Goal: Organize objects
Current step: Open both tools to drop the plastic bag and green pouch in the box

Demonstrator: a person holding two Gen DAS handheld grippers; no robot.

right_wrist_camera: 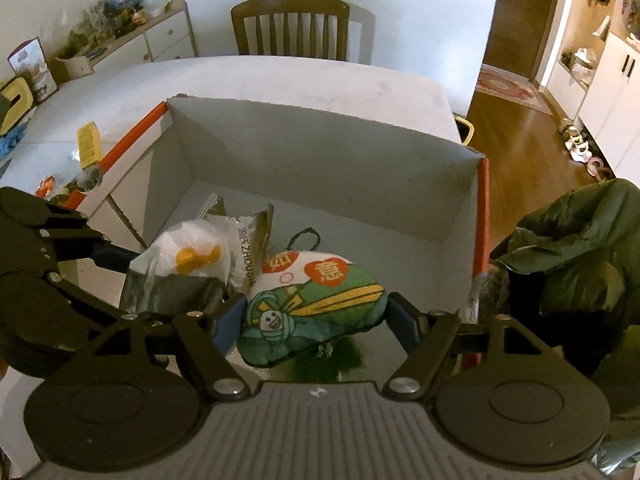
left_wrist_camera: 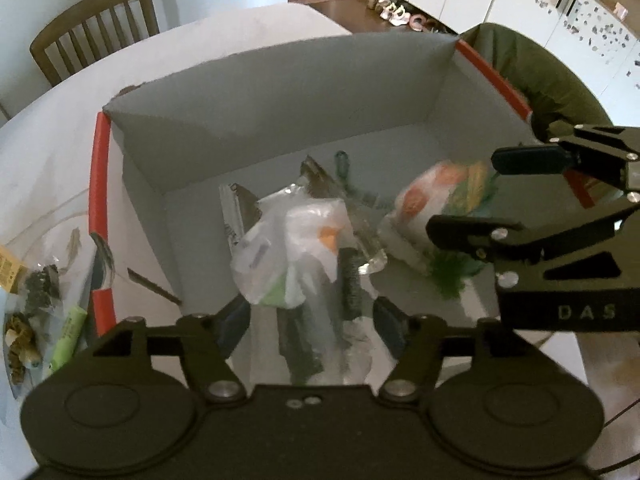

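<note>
**Both tools over the box, nothing gripped**

I see my left tool (left_wrist_camera: 312, 316) wide around a plastic bag (left_wrist_camera: 296, 240), pads clear. My right tool (right_wrist_camera: 316, 320) stands wide astride a green pouch (right_wrist_camera: 316, 300). Both items lie inside the box (right_wrist_camera: 320, 148) on the tabletop (right_wrist_camera: 280, 76).

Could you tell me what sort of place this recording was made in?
Most likely a home dining area. A white table holds the cardboard box, a wooden chair stands behind it, and shoes lie on the wood floor by white cupboards.
</note>
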